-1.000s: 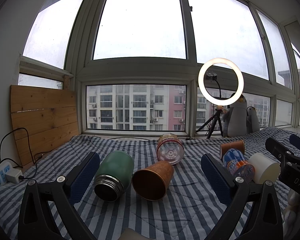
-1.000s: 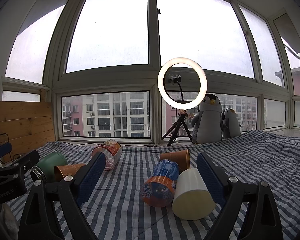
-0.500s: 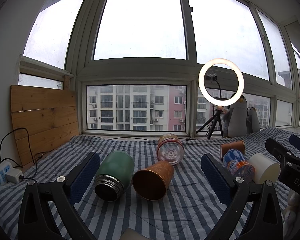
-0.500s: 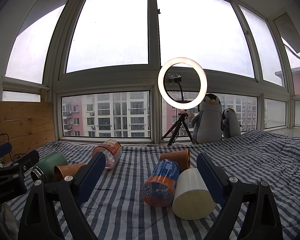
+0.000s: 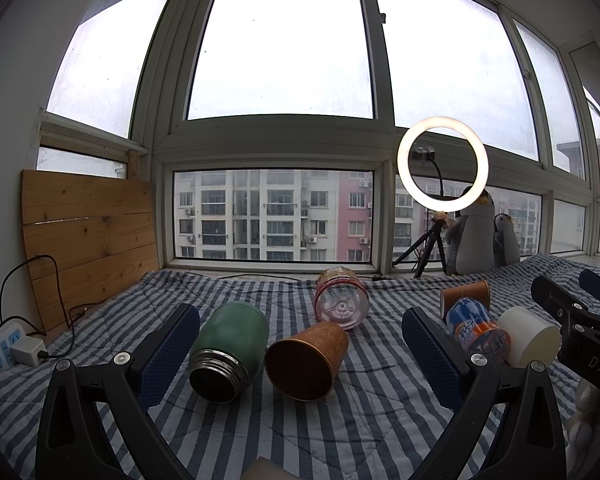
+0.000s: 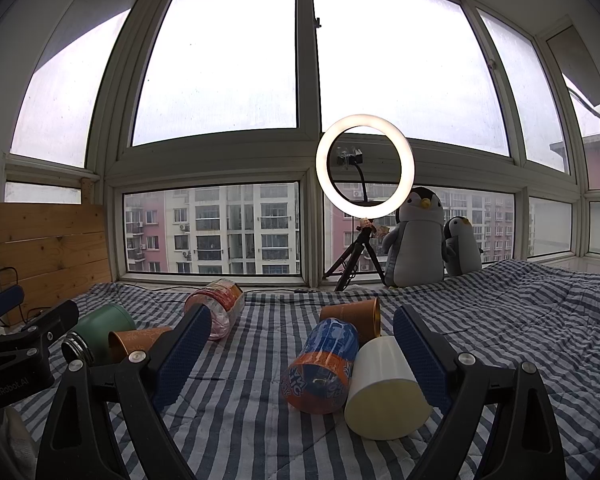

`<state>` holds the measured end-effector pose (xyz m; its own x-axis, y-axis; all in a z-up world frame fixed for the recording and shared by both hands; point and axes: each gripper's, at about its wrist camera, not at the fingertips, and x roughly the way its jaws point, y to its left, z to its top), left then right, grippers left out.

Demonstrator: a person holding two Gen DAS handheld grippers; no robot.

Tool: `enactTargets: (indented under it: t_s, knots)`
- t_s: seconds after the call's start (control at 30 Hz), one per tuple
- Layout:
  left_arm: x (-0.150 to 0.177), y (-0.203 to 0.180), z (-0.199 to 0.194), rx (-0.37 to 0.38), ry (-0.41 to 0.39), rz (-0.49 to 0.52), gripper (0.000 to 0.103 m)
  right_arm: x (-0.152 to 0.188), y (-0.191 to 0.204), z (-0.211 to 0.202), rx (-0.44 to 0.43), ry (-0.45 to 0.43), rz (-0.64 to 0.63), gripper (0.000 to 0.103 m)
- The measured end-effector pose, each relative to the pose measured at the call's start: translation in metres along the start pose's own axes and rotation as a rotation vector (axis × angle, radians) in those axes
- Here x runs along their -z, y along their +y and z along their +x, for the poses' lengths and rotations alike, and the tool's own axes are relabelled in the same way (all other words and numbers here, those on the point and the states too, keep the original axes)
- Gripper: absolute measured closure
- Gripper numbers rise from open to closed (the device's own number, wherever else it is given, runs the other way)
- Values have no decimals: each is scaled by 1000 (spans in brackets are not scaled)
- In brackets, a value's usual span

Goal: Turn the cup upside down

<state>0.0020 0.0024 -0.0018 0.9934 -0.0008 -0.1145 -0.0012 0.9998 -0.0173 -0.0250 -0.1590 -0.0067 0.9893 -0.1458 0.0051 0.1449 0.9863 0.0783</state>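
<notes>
nothing has visibly moved since the earlier frames: both grippers hang in the same place above the striped blanket (image 5: pixel 340 420) and every cup lies where it lay.

left gripper (image 5: pixel 300 344) is spread wide and empty, its blue pads either side of the green thermos (image 5: pixel 230 344) and the copper cup (image 5: pixel 306 354), which lie on their sides touching, mouths toward the camera. a clear plastic jar (image 5: pixel 342 300) lies just behind the copper cup. right gripper (image 6: pixel 300 344) is also wide and holds nothing; between its pads lie the blue-and-orange drink cup (image 6: pixel 324 364) and the cream cup (image 6: pixel 384 388), touching, with a brown paper cup (image 6: pixel 352 316) just behind them.

the task names no particular cup, so the step in hand looks like choosing and approaching. the copper cup sits nearly centred for the left gripper and seems the natural pick. to do it well: come down low along the blanket, bracket the cup across its body near the middle rather than at the flared rim, and keep the near pad from nudging the thermos, which would roll. close gently, lift clear, then rotate the wrist until the mouth faces down before setting it on the soft, uneven cloth.
</notes>
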Motion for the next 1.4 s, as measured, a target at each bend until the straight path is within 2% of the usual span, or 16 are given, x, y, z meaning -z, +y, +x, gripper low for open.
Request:
enactTargets:
  t_s: [0.87, 0.97, 1.07, 1.23, 1.4]
  knots:
    - [0, 0, 2, -2, 13, 3, 0, 0, 0, 1, -1, 6, 1, 13]
    - [1, -1, 6, 2, 25, 5, 0, -1, -6, -2, -4, 2, 17, 13]
    - [2, -3, 13, 9, 50, 9, 0, -3, -15, -3, -6, 0, 56, 5]
    - [2, -6, 17, 27, 65, 14, 0, -11, -37, 0, 0, 34, 104, 5]
    - [2, -11, 20, 46, 80, 32, 0, -24, -68, 4, 55, 72, 105, 5]
